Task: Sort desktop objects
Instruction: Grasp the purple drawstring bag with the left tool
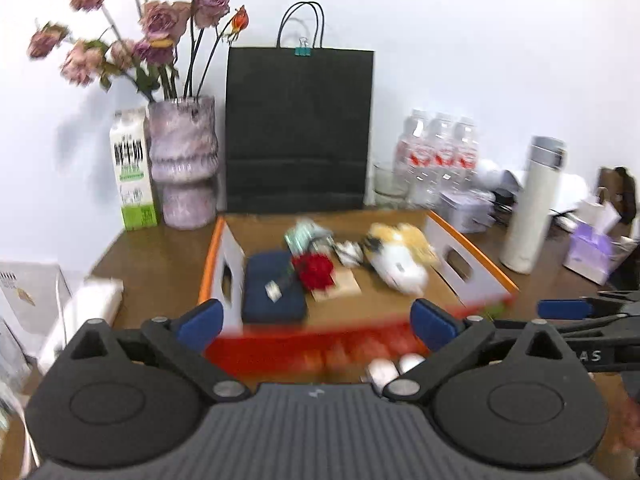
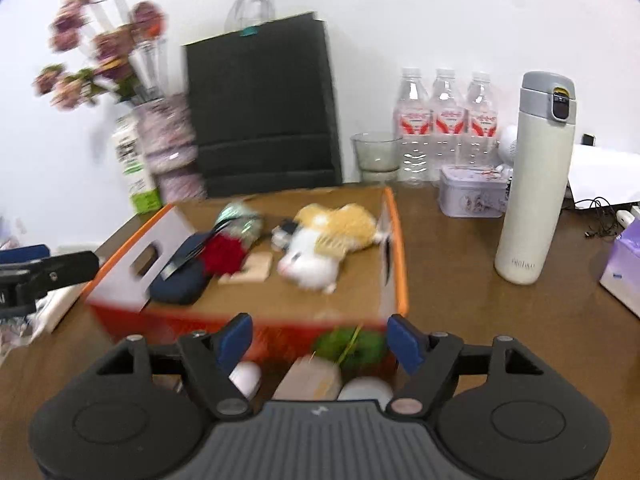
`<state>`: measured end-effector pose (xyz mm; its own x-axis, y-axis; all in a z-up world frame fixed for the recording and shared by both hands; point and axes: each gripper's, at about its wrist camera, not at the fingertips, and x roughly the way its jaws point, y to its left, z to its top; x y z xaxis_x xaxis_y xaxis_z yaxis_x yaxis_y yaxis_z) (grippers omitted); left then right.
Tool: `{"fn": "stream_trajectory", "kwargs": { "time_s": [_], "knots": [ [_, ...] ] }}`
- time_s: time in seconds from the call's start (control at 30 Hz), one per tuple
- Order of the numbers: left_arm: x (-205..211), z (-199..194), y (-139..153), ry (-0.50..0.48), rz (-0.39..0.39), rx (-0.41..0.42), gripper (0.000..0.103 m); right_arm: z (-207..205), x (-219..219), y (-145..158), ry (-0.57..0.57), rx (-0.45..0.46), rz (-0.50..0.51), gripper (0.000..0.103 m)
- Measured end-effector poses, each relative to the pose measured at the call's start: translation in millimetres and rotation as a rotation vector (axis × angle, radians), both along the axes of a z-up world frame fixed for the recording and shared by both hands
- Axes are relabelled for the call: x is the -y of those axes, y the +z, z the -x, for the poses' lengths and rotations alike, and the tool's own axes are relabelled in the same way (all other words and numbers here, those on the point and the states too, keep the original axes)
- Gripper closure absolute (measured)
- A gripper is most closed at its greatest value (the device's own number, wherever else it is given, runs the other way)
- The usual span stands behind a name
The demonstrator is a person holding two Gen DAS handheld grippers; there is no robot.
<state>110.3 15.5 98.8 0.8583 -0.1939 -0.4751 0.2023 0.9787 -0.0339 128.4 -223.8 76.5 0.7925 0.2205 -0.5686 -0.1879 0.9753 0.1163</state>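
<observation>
An orange cardboard box (image 1: 208, 268) (image 2: 400, 264) stands on the brown desk. It holds a navy case (image 1: 272, 292) (image 2: 180, 284), a red rose (image 1: 314, 270) (image 2: 220, 256), a white and yellow plush toy (image 1: 400, 264) (image 2: 320, 248) and a wooden block (image 1: 340, 284) (image 2: 256, 266). My left gripper (image 1: 316, 320) is open in front of the box's near wall, with nothing held. My right gripper (image 2: 320, 340) is open too. Below it, on the desk by the box, lie a green ball (image 2: 352, 346), a beige block (image 2: 310, 378) and white round items (image 2: 246, 376).
A black paper bag (image 1: 298, 128) stands behind the box. A vase of dried flowers (image 1: 184, 168) and a milk carton (image 1: 132, 172) are at back left. At right are water bottles (image 2: 444, 120), a glass (image 2: 376, 156), a tin (image 2: 472, 192), a white flask (image 2: 532, 180) and a tissue box (image 2: 624, 272).
</observation>
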Motion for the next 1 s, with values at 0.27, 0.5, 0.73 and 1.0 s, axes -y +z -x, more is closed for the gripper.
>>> {"fn": "stream_trajectory", "kwargs": {
  "time_s": [0.27, 0.5, 0.73, 1.0],
  "knots": [
    [-10, 81, -59, -0.102, 0.022, -0.031, 0.000, 88, -14, -34, 0.142, 0.006, 0.004, 0.025],
    [-5, 84, -85, -0.107, -0.066, -0.015, 0.000, 126, -16, -62, 0.131, 0.020, 0.071, 0.025],
    [-5, 43, -90, -0.126, 0.020, -0.093, 0.004, 120, -4, -64, 0.077, 0.033, 0.030, 0.025],
    [10, 14, -96, -0.163, -0.006, -0.177, 0.054, 109, 12, -67, 0.030, 0.023, -0.020, 0.025]
  ]
}}
